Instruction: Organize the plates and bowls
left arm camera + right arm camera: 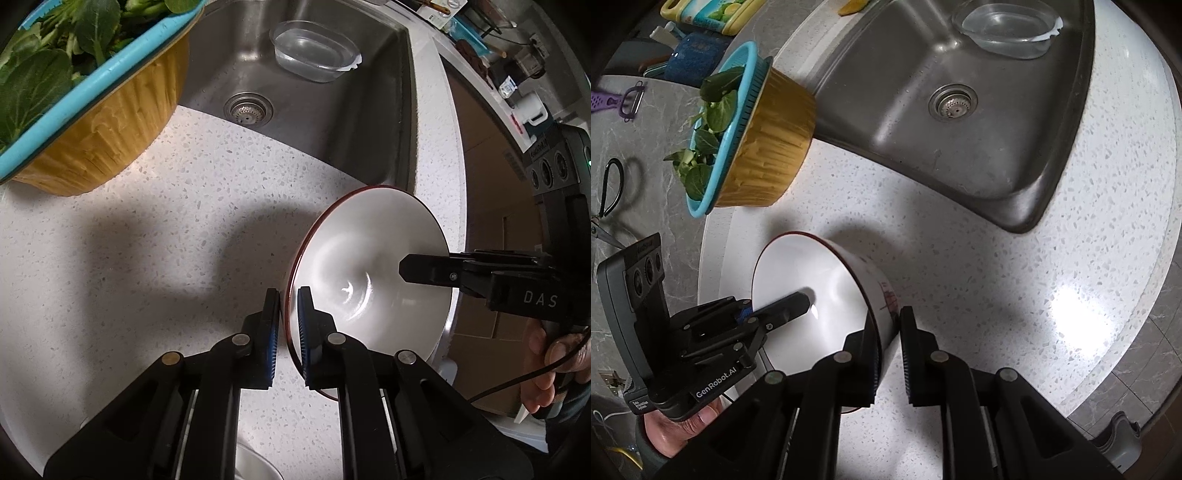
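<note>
A white bowl (354,251) with a dark red rim is held tilted above the speckled counter (147,229). My left gripper (287,321) straddles its rim, one finger inside and one outside, pads close on the wall. My right gripper (888,354) straddles the opposite rim of the same bowl (801,269) the same way. The right gripper's finger shows inside the bowl in the left wrist view (424,271). The left gripper's finger shows inside the bowl in the right wrist view (786,306). Another white dish (255,465) peeks out below my left gripper.
A steel sink (306,122) lies beyond the counter, with a clear glass dish of water (314,51) in it. A yellow bowl with a blue colander of green leaves (74,99) stands at the left. Scissors (605,199) lie on the grey counter.
</note>
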